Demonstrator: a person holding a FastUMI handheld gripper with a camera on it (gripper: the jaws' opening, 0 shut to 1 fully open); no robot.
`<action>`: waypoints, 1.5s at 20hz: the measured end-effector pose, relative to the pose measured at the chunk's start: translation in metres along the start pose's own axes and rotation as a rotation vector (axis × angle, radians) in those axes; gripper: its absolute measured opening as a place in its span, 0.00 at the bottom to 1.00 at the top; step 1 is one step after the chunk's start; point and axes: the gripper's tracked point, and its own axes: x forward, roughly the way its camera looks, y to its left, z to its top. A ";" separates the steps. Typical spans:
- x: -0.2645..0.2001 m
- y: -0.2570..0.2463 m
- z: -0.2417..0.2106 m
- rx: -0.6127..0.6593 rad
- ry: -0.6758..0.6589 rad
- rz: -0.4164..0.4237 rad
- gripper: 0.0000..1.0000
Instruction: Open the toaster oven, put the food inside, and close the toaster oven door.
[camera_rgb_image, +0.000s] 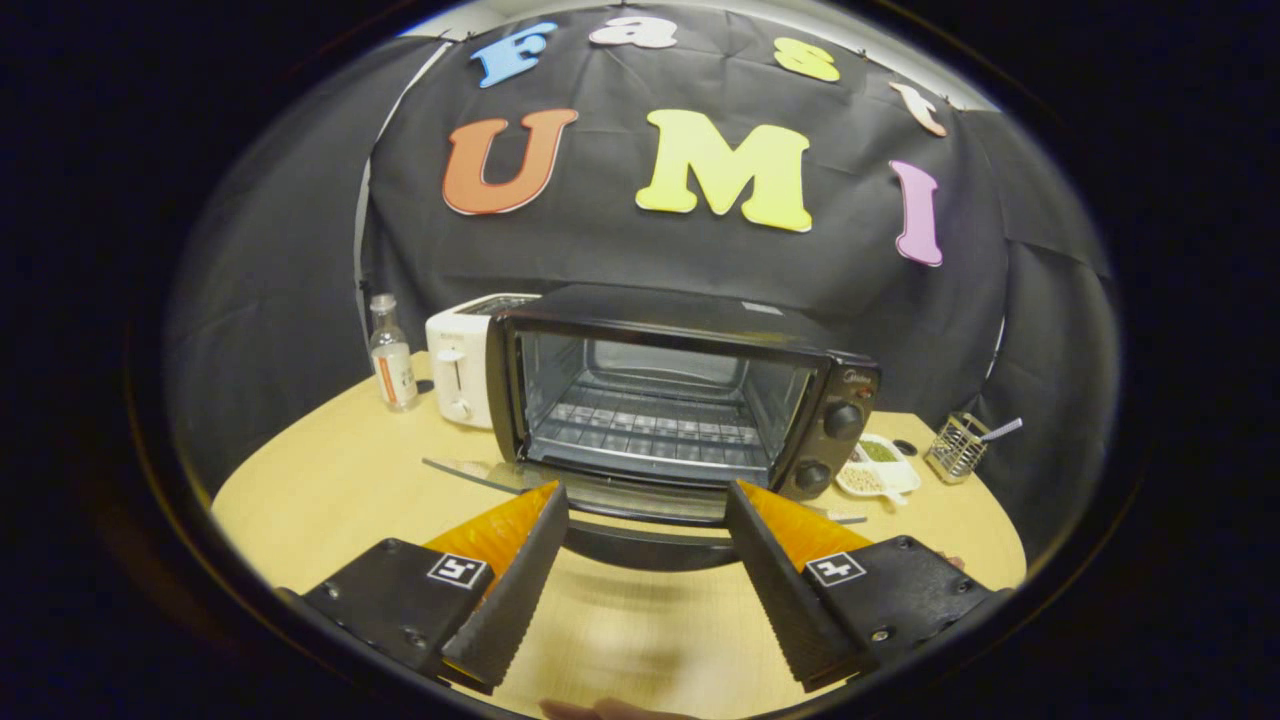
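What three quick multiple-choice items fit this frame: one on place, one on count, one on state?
1. What stands just beside the toaster oven, between it and the bottle?
A. a white toaster
B. a kettle
C. a mug

2. How many knobs show on the oven's front panel?
A. one
B. two
C. four

3. How is the oven door?
A. shut
B. folded down open
C. taken off

Answers:
1 A: the white toaster sits against the oven's side, the bottle beyond it.
2 B: two dark knobs are stacked on the panel.
3 B: the door lies flat ahead of the open, empty tool, the rack exposed.
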 end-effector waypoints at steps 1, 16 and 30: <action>-0.001 0.001 -0.008 -0.005 0.002 0.000 1.00; 0.006 0.020 -0.085 -0.011 0.126 0.080 1.00; -0.075 -0.069 -0.004 0.103 0.144 0.192 1.00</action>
